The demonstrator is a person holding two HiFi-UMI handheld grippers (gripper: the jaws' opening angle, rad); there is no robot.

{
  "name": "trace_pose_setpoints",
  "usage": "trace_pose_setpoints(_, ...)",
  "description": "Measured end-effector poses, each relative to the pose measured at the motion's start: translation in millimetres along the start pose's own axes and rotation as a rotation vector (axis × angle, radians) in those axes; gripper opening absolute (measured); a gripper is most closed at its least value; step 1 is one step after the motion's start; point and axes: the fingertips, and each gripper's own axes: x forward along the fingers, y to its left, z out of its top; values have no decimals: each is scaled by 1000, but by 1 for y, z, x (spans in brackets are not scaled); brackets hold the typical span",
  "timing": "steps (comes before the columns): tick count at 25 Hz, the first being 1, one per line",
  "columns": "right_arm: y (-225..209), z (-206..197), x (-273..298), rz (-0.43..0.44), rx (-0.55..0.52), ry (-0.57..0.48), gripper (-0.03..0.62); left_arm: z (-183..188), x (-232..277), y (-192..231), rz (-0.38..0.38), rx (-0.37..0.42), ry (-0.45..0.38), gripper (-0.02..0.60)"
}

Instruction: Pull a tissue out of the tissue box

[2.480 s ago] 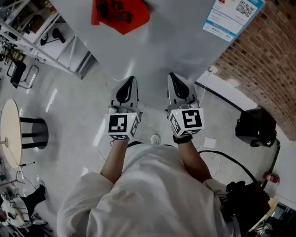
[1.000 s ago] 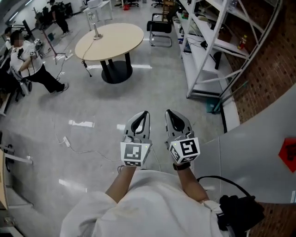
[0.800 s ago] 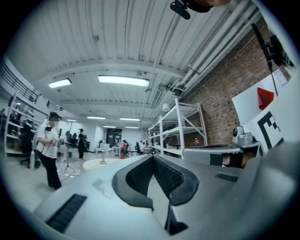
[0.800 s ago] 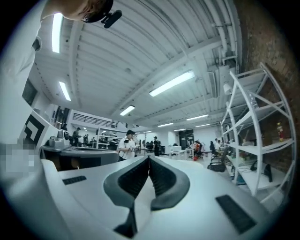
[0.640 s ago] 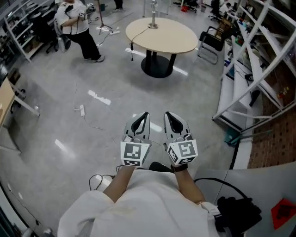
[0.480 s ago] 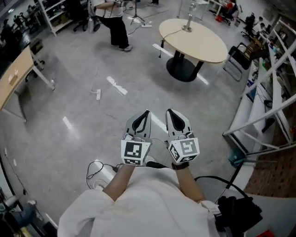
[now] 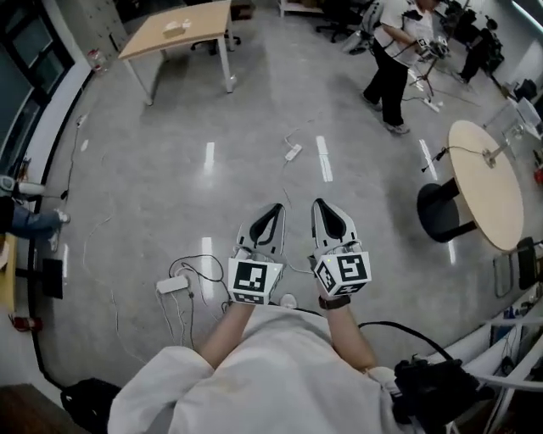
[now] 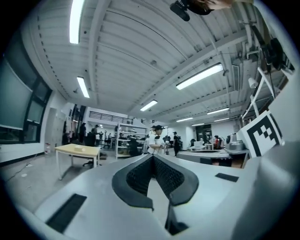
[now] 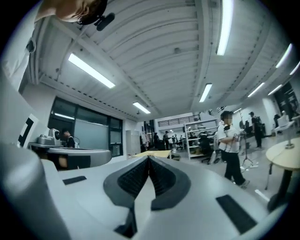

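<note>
I hold both grippers side by side at chest height over a grey floor, pointing level. My left gripper [image 7: 273,207] is shut with nothing between its black pads [image 8: 140,176]. Beside it, my right gripper [image 7: 321,203] is also shut and empty, its pads [image 9: 136,176] meeting at the tip. Far ahead at the upper left stands a rectangular wooden table [image 7: 204,17] with a small pale box-like thing [image 7: 176,27] on it, too small to identify. The left gripper view shows that table [image 8: 70,150] at a distance.
A round wooden table [image 7: 484,191] on a black base stands at the right. A person [image 7: 394,59] stands beyond it, also in the right gripper view [image 9: 229,145]. A white power strip [image 7: 172,285] and cables lie near my feet. A black bag [image 7: 428,386] hangs at my right.
The whole view has swung round: the round table slid from ahead to the right edge, and the rectangular table came in at the upper left. Both grippers stayed shut, side by side.
</note>
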Motion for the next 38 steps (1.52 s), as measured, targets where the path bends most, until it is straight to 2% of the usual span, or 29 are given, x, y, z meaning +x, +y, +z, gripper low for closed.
trace_pose_setpoints(4, 46, -12, 35, 197, 9, 23, 5, -13, -32, 50, 211, -13, 21, 0)
trace_pose_setpoints(7, 76, -14, 50, 295, -2, 15, 5, -11, -56, 83, 334, -9, 4, 0)
trace_pose_setpoints(15, 118, -22, 85, 451, 10, 27, 5, -18, -93, 124, 528, -9, 4, 0)
trace_pose_setpoints(20, 156, -60, 110, 511, 73, 106, 5, -28, -129, 163, 655, -35, -16, 0)
trace_pose_setpoints(22, 166, -70, 127, 535, 93, 138, 5, -38, -124, 182, 654, -57, -5, 0)
trace_pose_setpoints(24, 175, -68, 149, 545, 83, 137, 5, -43, -108, 207, 621, -68, -1, 0)
trace_pose_setpoints(30, 191, -35, 224, 516, -25, 86, 5, -20, -55, 281, 462, -55, -72, 0)
trace_pose_setpoints(35, 199, -20, 261, 435, 47, 47, 5, -3, -36, 321, 341, -80, -130, 0)
trace_pose_setpoints(38, 217, -24, 285, 423, 50, 52, 5, -4, -37, 350, 324, -112, -143, -1)
